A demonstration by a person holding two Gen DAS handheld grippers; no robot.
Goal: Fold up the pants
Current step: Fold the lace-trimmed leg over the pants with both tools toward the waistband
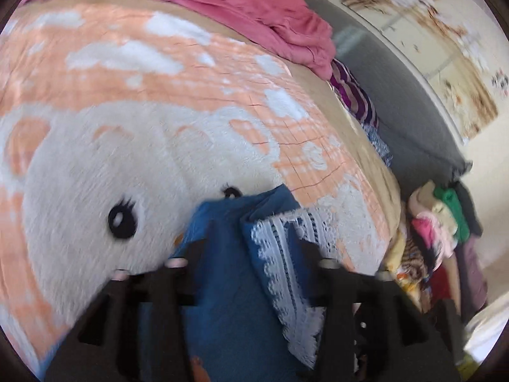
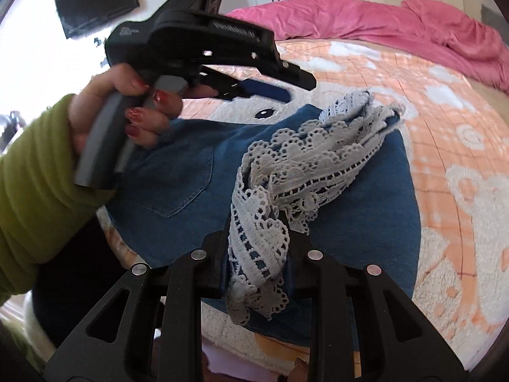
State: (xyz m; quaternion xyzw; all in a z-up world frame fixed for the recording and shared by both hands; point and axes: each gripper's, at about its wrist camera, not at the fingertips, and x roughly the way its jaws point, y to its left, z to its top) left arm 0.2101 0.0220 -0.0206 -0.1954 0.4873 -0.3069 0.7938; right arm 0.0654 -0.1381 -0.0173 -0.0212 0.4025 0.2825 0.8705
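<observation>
The blue pants [image 2: 286, 184] lie folded on the fleece blanket [image 2: 445, 133] covering the bed, lace hem [image 2: 305, 159] bunched on top. The right gripper [image 2: 257, 242], at six o'clock in its own view, has its jaws closed on the lace hem. The left gripper [image 2: 283, 87], held in the left hand [image 2: 127, 108] at ten o'clock, hangs above the pants with jaws apart, gripping nothing. A pink duvet [image 2: 381, 22] lies at twelve o'clock.

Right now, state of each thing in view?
pants: folded over on the blanket, lace hem end lifted
lace hem: pinched in the right gripper
right gripper: shut on the hem
left gripper: open, above the pants, empty
pink duvet: crumpled
</observation>
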